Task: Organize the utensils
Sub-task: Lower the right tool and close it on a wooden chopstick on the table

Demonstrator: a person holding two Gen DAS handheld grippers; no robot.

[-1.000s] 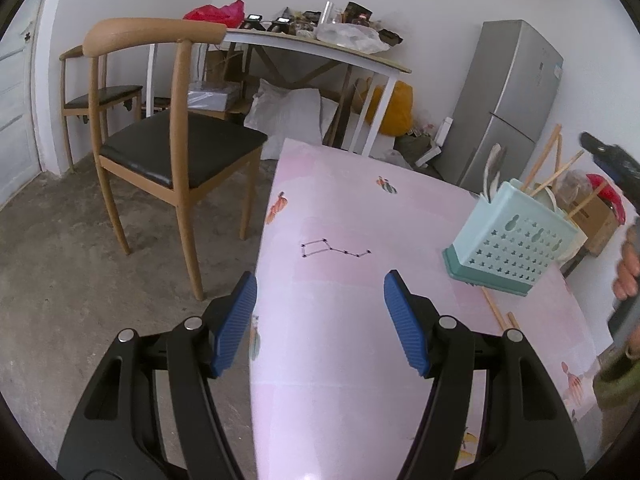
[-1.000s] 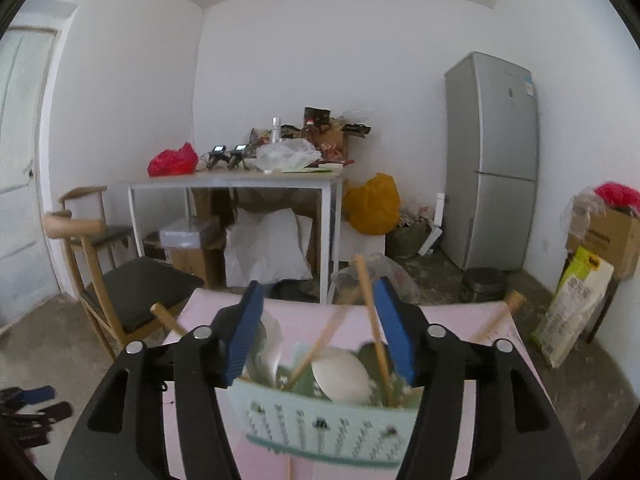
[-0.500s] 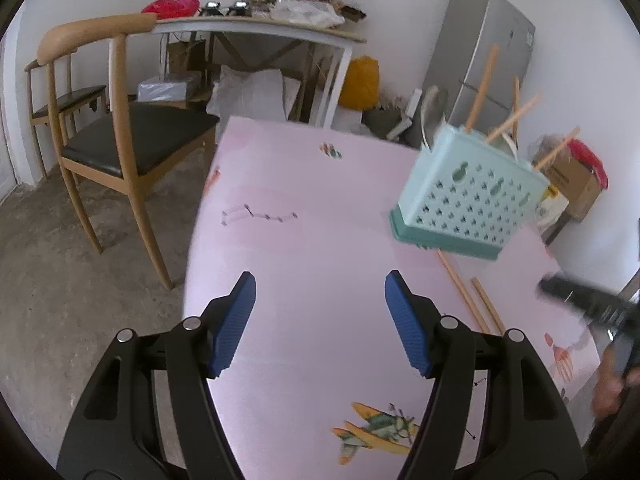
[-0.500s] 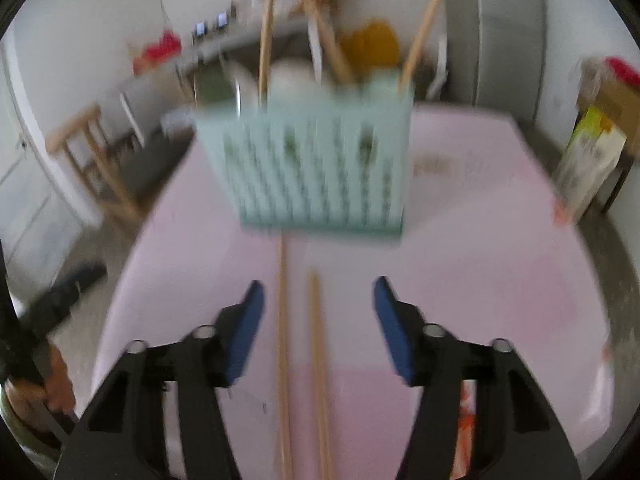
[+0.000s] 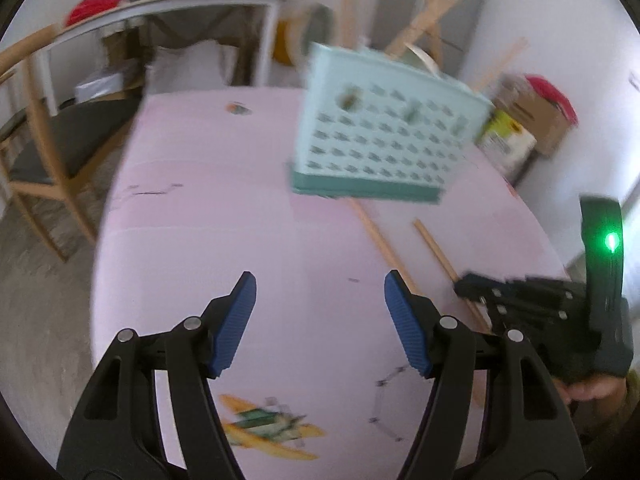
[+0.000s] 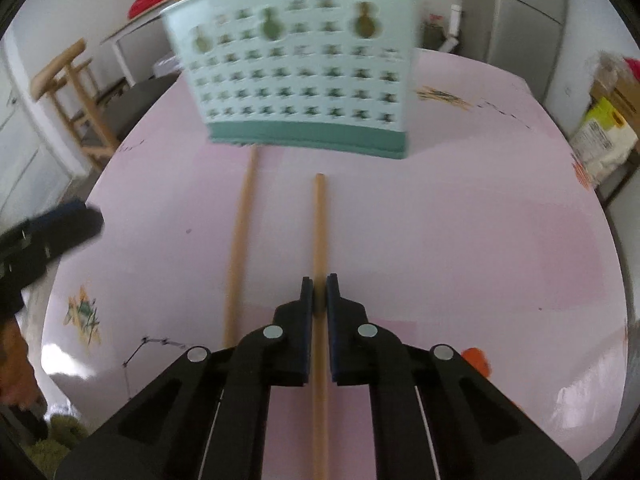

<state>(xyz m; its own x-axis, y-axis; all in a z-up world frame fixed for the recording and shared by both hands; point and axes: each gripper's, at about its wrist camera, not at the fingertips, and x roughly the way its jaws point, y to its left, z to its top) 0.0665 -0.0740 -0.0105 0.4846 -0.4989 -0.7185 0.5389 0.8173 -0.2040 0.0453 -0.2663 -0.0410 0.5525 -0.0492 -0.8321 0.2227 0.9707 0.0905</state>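
Observation:
A mint green utensil basket point(image 6: 296, 76) stands on the pink table point(image 6: 460, 220); it also shows in the left wrist view point(image 5: 384, 140), holding several wooden sticks and spoons. Two wooden chopsticks lie on the table in front of it. My right gripper point(image 6: 319, 292) is shut on the right chopstick point(image 6: 319, 220), low at the table. The left chopstick point(image 6: 239, 240) lies beside it, free. My left gripper point(image 5: 318, 308) is open and empty above the table, left of the chopsticks point(image 5: 380, 240). The right gripper point(image 5: 532, 300) shows at that view's right edge.
A wooden chair point(image 5: 36, 152) stands left of the table. A cluttered white table point(image 5: 168, 4) and a grey fridge point(image 6: 520, 20) are behind. Cardboard boxes and bags point(image 5: 528, 120) sit at the right. The left gripper point(image 6: 44, 236) shows at the left edge of the right wrist view.
My right gripper has come down from above the basket to the table and shut on the right chopstick. My left gripper has swung right, toward the basket, still open.

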